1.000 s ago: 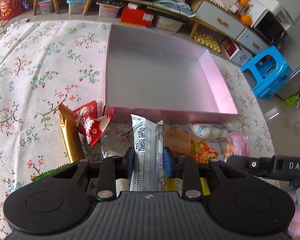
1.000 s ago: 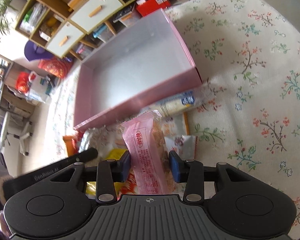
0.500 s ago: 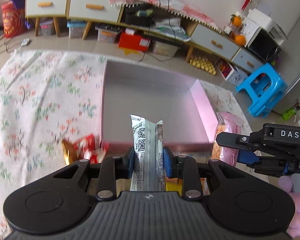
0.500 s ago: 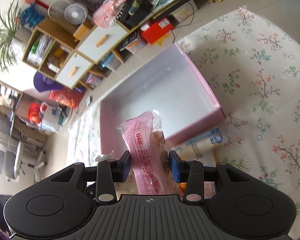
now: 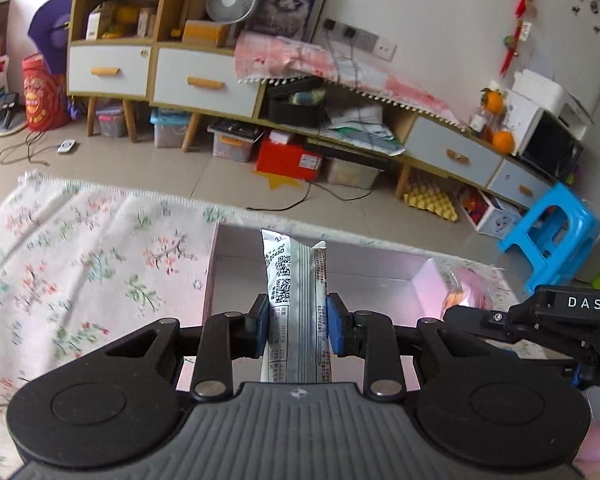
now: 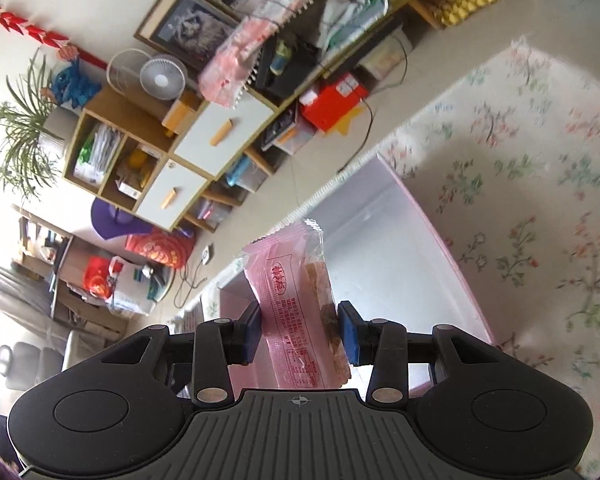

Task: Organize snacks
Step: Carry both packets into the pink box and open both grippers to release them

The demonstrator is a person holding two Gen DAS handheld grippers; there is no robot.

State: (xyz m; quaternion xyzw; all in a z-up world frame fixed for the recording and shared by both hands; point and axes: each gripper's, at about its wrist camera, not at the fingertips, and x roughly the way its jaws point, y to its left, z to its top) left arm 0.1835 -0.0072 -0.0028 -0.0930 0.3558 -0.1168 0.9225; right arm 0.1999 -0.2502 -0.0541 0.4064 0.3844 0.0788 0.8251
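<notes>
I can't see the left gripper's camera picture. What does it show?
The left gripper is shut on a silver snack packet above an open pink box on a flowery cloth. The right gripper, holding a pink packet, is beside it.

Both tools have risen and tipped up away from the floor. A second ago the left tool sat low over the loose snacks on the flowered rug; those snacks have dropped out of its view, and the grey packet now stands against the far end of the pink box and the cabinets behind. The right tool has lifted its pink packet off the pile and now hangs over the box. Seen from the left, it has moved up beside the box's right wall.
</notes>
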